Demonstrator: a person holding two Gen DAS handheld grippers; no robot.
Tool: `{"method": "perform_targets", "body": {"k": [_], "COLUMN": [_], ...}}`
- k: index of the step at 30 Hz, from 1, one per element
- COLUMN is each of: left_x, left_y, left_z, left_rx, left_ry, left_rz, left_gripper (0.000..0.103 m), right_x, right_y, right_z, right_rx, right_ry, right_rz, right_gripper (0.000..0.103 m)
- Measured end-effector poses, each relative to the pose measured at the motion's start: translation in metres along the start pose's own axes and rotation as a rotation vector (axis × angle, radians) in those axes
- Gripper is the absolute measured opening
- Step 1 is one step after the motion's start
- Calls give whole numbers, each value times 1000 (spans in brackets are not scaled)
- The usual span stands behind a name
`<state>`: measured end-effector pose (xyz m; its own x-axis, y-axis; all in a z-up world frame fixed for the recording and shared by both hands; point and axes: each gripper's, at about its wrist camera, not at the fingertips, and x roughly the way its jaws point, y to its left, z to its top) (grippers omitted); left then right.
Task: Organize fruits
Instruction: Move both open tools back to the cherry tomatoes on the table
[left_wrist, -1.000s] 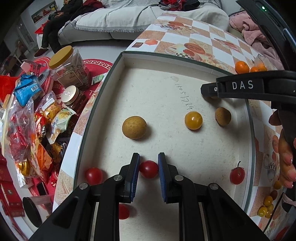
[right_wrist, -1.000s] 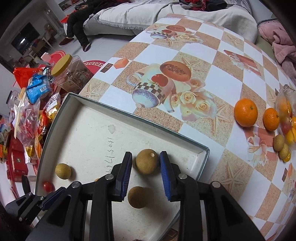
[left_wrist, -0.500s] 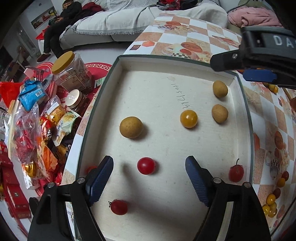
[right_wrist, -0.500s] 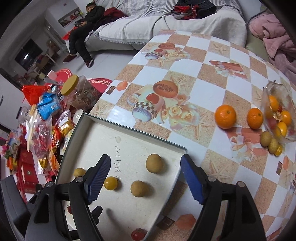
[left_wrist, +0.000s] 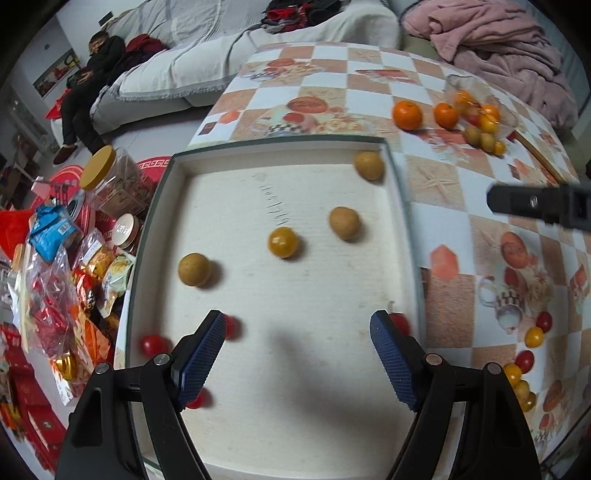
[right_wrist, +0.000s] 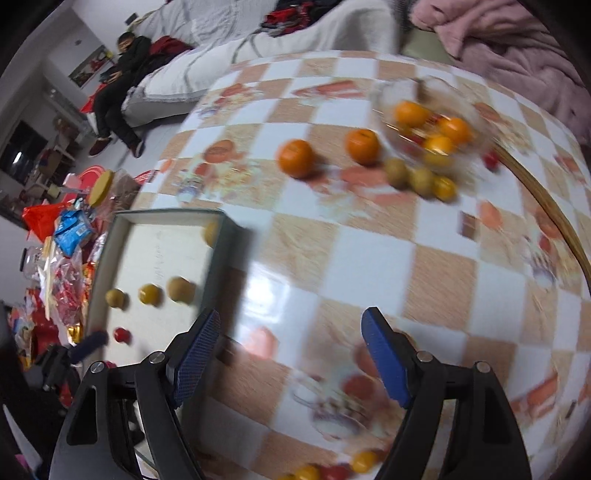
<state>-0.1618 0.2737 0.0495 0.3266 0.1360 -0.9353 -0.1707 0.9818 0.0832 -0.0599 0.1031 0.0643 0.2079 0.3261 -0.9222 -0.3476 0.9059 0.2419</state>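
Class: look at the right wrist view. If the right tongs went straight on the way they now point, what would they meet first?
Probably the bare checked tablecloth. The right tongs are open with nothing between them, and no fruit lies ahead; the oranges sit farther off. The picture is blurred, so depth is uncertain.

1. The surface (left_wrist: 436, 229) wears a checkered cloth printed with teacups and fruit.
2. A shallow tray (left_wrist: 404, 221) lies on it and serves as landmark.
3. Beyond the tray's far right corner sit two oranges (left_wrist: 407, 115), with a clear bag of fruit (left_wrist: 480, 107) just beside them.
4. Small red and yellow tomatoes (left_wrist: 534, 336) lie right of the tray.
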Motion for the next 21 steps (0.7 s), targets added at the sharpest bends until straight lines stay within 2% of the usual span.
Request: {"method": "perform_targets", "body": {"k": [5,9,15,21], "left_x": [-13,-26,-40,-38], "left_y": [-31,-53,-86,-109], "left_z": [-1,-5,-25,-54], "left_rx": [63,102,178,238], "left_ry": [-23,-41,-38,-6], "left_rz": [-30,-60,-113,-128], "left_gripper": [81,81,81,81], "right_x": [-12,-19,-22,-23], "right_y": [-50,-76,-93,-96], "right_z": [-32,-53,-76,-91], "right_rx": [60,102,118,89], "right_ry": [36,55,82,95], "right_rz": [-74,-99,-99,-92], "right_gripper": [82,82,82,82]}}
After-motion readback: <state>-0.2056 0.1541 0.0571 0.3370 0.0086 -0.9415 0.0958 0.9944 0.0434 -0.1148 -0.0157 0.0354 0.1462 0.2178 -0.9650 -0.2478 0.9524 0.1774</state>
